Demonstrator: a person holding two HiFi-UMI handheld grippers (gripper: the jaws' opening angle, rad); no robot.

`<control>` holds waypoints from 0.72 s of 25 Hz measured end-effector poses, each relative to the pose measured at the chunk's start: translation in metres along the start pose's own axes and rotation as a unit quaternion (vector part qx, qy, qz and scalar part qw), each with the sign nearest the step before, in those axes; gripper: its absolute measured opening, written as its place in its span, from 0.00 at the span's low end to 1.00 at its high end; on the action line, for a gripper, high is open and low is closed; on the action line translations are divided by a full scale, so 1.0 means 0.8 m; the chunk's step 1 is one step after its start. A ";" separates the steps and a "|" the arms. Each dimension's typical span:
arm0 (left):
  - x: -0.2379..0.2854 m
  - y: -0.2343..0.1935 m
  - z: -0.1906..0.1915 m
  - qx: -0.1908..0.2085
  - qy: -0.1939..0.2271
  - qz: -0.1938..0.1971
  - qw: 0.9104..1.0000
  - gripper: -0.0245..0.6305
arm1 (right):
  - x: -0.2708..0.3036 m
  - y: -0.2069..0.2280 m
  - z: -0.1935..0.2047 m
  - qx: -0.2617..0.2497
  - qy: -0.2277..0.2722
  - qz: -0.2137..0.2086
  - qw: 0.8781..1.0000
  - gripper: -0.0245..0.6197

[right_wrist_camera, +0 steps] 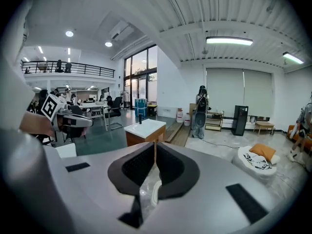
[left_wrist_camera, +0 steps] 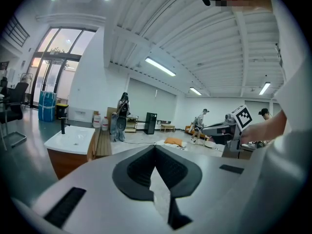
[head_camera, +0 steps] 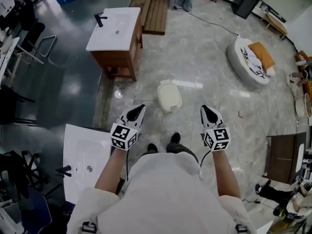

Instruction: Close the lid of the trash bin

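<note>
A small cream trash bin (head_camera: 169, 95) stands on the marble floor with its lid lying flat on top. It is just ahead of the person's feet, between the two grippers. My left gripper (head_camera: 140, 107) is held in the air to the bin's lower left, its jaws meeting at the tips with nothing in them. My right gripper (head_camera: 205, 108) hovers to the bin's lower right, also shut and empty. The left gripper view shows the left gripper's (left_wrist_camera: 155, 146) black pads pressed together. The right gripper view shows the right gripper (right_wrist_camera: 155, 143) likewise. Neither gripper touches the bin.
A wooden vanity with a white sink top (head_camera: 115, 30) stands behind and left of the bin. A second white sink slab (head_camera: 85, 160) lies at the person's left. A round pet bed (head_camera: 251, 60) sits far right, a brown cabinet (head_camera: 282, 157) near right, and wooden planks (head_camera: 153, 4) at the back.
</note>
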State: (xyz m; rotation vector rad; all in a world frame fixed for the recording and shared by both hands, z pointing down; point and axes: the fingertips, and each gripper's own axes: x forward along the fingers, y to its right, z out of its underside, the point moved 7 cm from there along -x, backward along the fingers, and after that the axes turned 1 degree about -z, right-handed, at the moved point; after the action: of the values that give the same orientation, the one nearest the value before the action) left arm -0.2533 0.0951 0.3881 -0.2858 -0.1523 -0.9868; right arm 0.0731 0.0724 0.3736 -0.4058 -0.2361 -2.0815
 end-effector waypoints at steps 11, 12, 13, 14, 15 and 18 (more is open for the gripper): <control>-0.003 0.054 0.002 0.006 0.002 -0.017 1.000 0.06 | -0.041 0.030 0.009 -0.008 0.009 -0.023 1.000 0.09; -0.004 0.060 0.001 0.006 0.001 -0.019 1.000 0.06 | -0.045 0.033 0.008 -0.008 0.010 -0.027 1.000 0.09; -0.004 0.066 0.001 0.006 0.000 -0.021 1.000 0.06 | -0.050 0.035 0.007 -0.010 0.012 -0.030 0.999 0.09; -0.006 0.073 0.001 0.005 0.000 -0.023 1.000 0.06 | -0.055 0.037 0.006 -0.015 0.013 -0.034 0.999 0.09; -0.007 0.078 0.000 0.005 0.001 -0.026 1.000 0.06 | -0.060 0.040 0.005 -0.021 0.015 -0.037 0.999 0.09; -0.008 0.091 0.000 0.002 0.003 -0.035 0.999 0.06 | -0.071 0.048 0.006 -0.033 0.017 -0.044 0.998 0.09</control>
State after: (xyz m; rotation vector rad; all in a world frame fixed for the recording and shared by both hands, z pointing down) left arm -0.1958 0.1381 0.3743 -0.2756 -0.1601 -1.0575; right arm 0.1339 0.0991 0.3571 -0.4054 -0.1675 -2.1855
